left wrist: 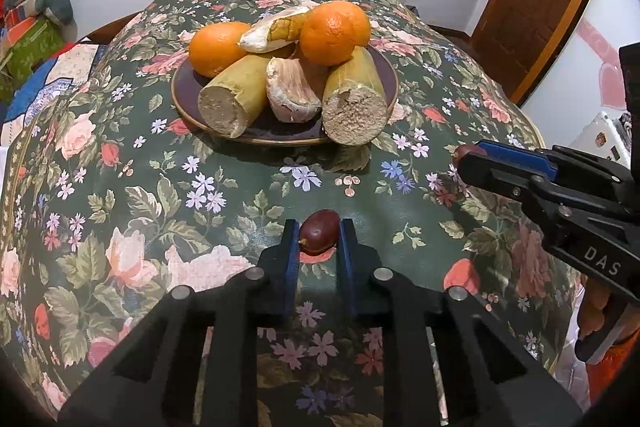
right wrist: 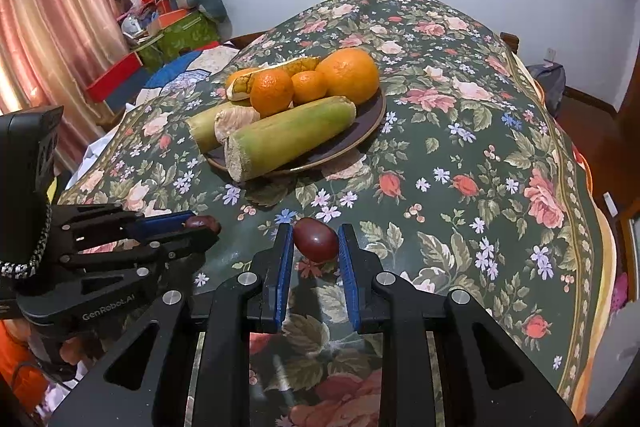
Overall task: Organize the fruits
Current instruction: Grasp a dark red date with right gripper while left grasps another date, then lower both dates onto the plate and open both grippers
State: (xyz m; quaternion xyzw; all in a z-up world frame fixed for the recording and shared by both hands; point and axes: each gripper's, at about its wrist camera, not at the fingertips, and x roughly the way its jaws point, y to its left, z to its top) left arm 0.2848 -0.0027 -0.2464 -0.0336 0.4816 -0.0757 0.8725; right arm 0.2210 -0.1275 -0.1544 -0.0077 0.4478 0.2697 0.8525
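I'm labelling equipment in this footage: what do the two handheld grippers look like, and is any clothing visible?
Both are matte black, angular frames with silver pivot bolts and blue-padded fingers. The left gripper reads "GenRobot.AI" in white and carries a black-and-white braided cord; the right gripper reads "DAS". Orange clothing shows beneath the left one.

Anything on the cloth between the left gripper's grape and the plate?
No. Only bare floral tablecloth lies between that grape and the plate, seen in the left wrist view.
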